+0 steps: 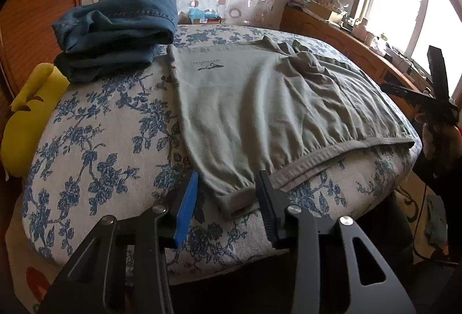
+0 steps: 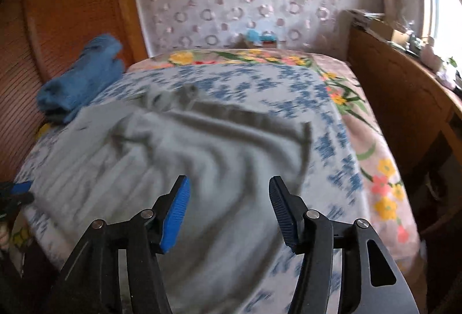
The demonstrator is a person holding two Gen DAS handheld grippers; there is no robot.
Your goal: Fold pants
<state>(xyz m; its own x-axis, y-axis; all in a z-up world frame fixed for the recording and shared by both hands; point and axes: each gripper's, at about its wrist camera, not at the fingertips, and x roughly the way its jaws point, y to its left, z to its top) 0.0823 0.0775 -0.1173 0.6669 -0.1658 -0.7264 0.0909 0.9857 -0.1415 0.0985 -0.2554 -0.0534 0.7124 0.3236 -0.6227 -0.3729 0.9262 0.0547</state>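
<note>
Bed (image 1: 95,140): floral blue cover, lying under and ahead of both sets of jaws. It bears all items noted below.

Pants (image 1: 260,111): grey-green, spread flat on the cover ahead of the left gripper (image 1: 228,207), waistband nearest. One band corner lies between that gripper's jaws. In the right view the pants (image 2: 173,158) lie directly ahead of and below the right gripper (image 2: 229,213), heavily blurred.

Jeans (image 1: 115,25): folded stack, well beyond the left jaws and to their left, touching the far edge of the pants or just beside it; cannot tell which.

Yellow item (image 1: 26,117): far left of the left jaws, at the bed edge, nature unclear.

Left gripper: jaws part open, astride the band corner. Pads appear not to press on the cloth; no grip confirmed.

Right gripper: jaws about half open, nothing between them, clear of the cloth.

Risks, as judged:
- Left jaws may close on one layer only, or on the cover beneath, since the corner lies flat on the cover. The fold would then drag or split.
- The right gripper holds nothing, so a lift by the left alone would skew the band.
- Wrinkles across the seat may set into the fold.
</note>
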